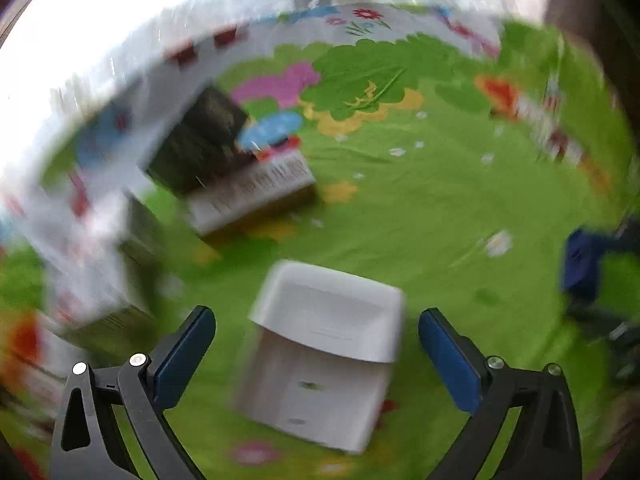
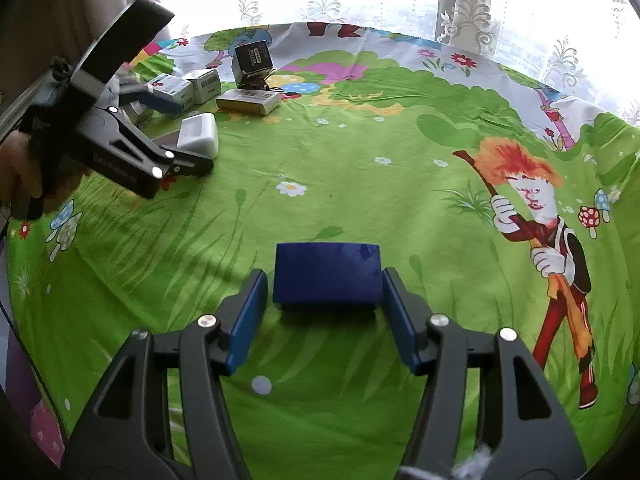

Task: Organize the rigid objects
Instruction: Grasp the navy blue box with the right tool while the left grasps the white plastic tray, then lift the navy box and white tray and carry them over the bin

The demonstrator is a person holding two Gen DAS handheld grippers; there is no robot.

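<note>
Right wrist: tongs [image 2: 324, 304] level, flanking blue box [image 2: 327, 274]

My right gripper [image 2: 324, 320]: black plastic frame with triangular cut-outs, round silver screws at the joints, flat blue pads [image 2: 246, 320] on the inner faces of both fingers. My left gripper [image 1: 316, 354] is built the same: black arms, silver screws, blue pads [image 1: 182, 356]. Faint lettering on its side, unreadable. Bare skin of my left hand [image 2: 24, 176] behind it.
</note>
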